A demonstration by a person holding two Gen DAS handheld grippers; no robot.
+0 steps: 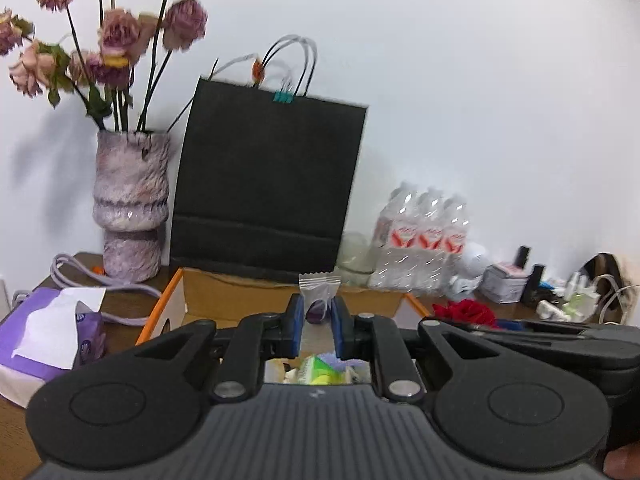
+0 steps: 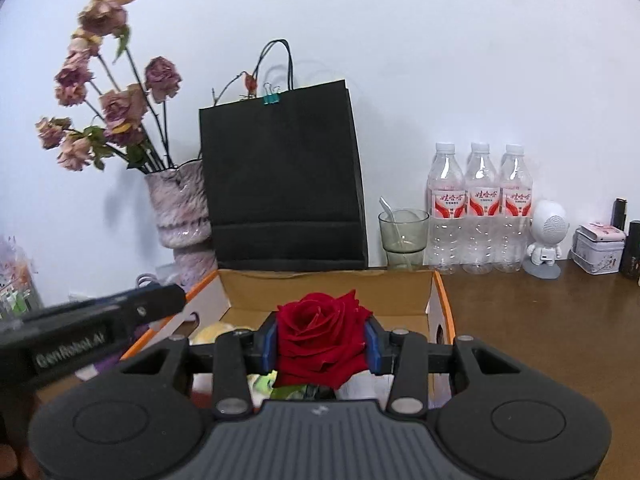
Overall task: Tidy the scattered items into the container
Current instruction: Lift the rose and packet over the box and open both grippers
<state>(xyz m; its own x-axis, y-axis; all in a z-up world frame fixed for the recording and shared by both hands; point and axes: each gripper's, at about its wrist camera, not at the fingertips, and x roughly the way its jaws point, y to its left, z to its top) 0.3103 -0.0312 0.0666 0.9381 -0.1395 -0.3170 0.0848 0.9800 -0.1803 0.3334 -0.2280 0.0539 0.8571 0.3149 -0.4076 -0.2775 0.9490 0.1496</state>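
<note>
My left gripper (image 1: 317,312) is shut on a small clear candy packet (image 1: 319,288) with a purple sweet inside, held above the open cardboard box (image 1: 224,296) with orange edges. My right gripper (image 2: 320,344) is shut on a red rose (image 2: 320,332), held over the same box (image 2: 328,292). The rose also shows in the left wrist view (image 1: 466,312), and the left gripper's body in the right wrist view (image 2: 92,328). Inside the box lie several items, among them green and purple packets (image 1: 320,368) and a pale round thing (image 2: 216,334).
Behind the box stand a black paper bag (image 2: 284,176), a vase of dried roses (image 2: 180,216), a glass with a spoon (image 2: 402,236), three water bottles (image 2: 480,208), a white figurine (image 2: 546,236) and a tin (image 2: 598,246). A tissue box (image 1: 44,340) sits left.
</note>
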